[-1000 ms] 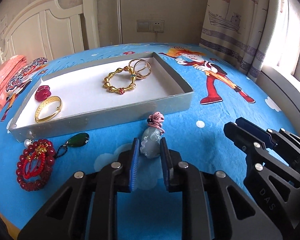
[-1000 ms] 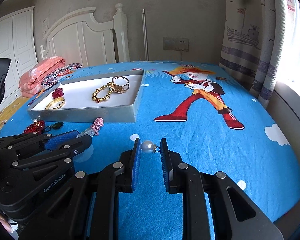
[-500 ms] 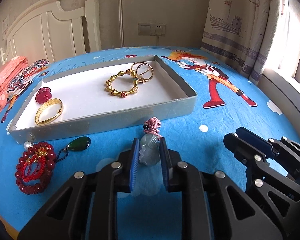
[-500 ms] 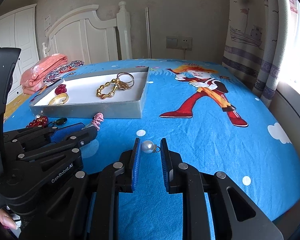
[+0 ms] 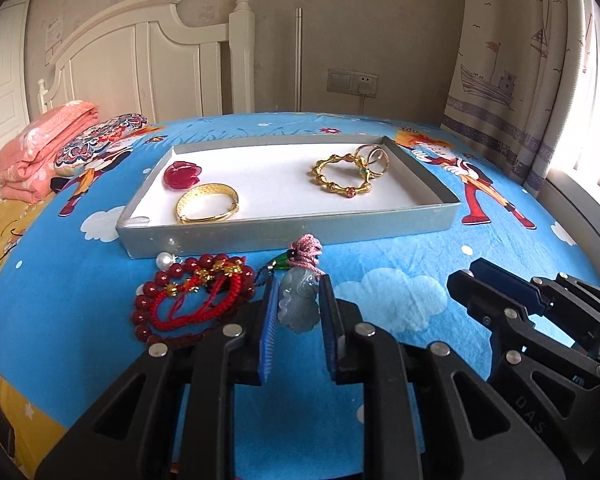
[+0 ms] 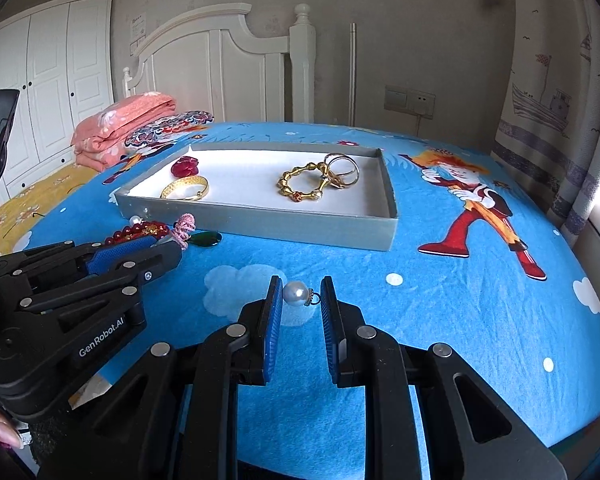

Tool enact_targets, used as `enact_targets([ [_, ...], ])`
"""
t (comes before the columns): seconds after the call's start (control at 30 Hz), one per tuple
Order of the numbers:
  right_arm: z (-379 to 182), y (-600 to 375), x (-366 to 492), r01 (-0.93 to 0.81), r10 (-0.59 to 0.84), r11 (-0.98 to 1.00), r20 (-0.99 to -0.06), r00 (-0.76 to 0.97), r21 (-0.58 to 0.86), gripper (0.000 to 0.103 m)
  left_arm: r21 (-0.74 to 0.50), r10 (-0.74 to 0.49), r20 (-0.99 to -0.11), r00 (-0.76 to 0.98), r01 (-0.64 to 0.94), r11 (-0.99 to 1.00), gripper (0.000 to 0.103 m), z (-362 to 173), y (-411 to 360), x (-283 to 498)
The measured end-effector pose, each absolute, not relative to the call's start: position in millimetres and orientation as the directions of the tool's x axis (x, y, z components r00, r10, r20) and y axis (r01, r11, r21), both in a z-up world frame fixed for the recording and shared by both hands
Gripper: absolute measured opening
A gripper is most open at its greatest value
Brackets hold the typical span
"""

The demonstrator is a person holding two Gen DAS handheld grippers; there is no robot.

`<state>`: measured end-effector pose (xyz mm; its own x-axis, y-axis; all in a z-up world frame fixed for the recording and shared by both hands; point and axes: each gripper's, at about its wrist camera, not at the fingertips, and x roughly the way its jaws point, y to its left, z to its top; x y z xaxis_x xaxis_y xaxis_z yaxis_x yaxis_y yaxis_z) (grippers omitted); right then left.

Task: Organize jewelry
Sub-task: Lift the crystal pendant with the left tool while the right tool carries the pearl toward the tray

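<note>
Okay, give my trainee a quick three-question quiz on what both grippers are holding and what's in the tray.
1. True or false: the left gripper holds a pale jade pendant.
2. What does the right gripper hold?
A. a gold ring
B. a pearl
C. a red bead bracelet
3. Fill in: the gold bangle lies inside the ___.

Key:
1. True; its pink cord sticks up above the pads.
2. B, the pearl.
3. Tray, near the red stone.
</note>
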<state>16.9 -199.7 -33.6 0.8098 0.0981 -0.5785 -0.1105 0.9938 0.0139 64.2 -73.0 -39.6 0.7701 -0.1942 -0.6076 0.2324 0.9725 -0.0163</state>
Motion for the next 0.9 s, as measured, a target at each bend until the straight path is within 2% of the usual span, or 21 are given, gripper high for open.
enact_targets([
  [0.33,-27,-180,20,-0.114,0.085,0.993,-0.575,0.814,-0.015,0.019,-0.037,-0.146,-0.582,0.800,0.154,0.987,0.020,-32,-35,58],
  [0.9,-17,-175,42,-0.119,0.083,0.993,-0.565,0.821,-0.026,0.019,-0.059,-0.182,-0.587,0.789,0.182,0.981,0.020,-23,-34,72],
])
